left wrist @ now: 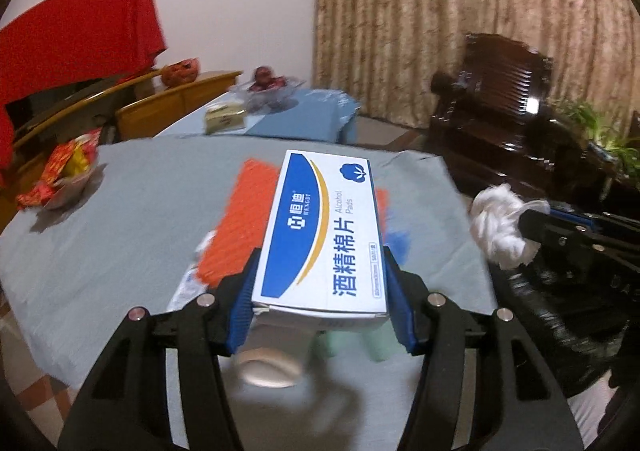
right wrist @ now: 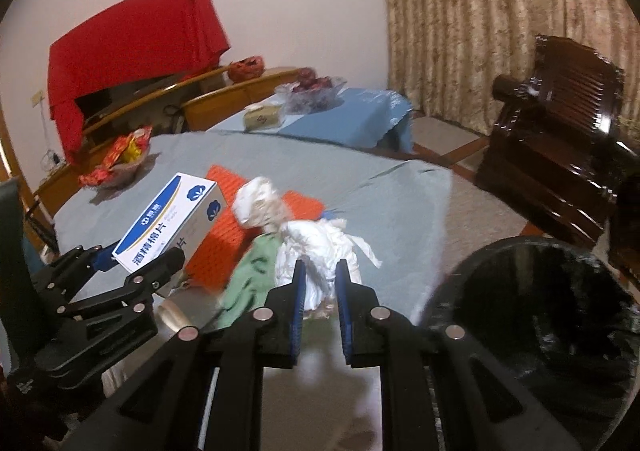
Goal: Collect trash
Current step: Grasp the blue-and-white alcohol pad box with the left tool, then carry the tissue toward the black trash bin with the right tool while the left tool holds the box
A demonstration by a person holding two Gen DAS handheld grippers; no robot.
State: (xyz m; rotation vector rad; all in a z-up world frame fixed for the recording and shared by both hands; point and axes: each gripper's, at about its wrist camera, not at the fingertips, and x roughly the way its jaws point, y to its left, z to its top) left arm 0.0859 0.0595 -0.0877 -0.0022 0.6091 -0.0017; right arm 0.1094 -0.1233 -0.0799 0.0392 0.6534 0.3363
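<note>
My left gripper (left wrist: pixel 320 255) is shut on a white and blue alcohol-pads box (left wrist: pixel 320 235), held off the grey tablecloth (left wrist: pixel 120 231). The right wrist view shows that box (right wrist: pixel 172 219) in the left gripper (right wrist: pixel 140 255) at the left. A crumpled white wad (right wrist: pixel 316 251) is pinched in my right gripper (right wrist: pixel 320 265), which is shut on it. That wad (left wrist: pixel 500 227) also shows at the right of the left wrist view. A black-lined trash bin (right wrist: pixel 540 299) stands low on the right, beside the table.
On the table lie an orange mesh pad (left wrist: pixel 236 227), a green crumpled piece (right wrist: pixel 252 271), another white wad (right wrist: pixel 256 203) and a tape roll (left wrist: pixel 268 367). A snack bowl (left wrist: pixel 68 175) sits at the far left. A dark wooden armchair (right wrist: pixel 560 139) stands beyond the bin.
</note>
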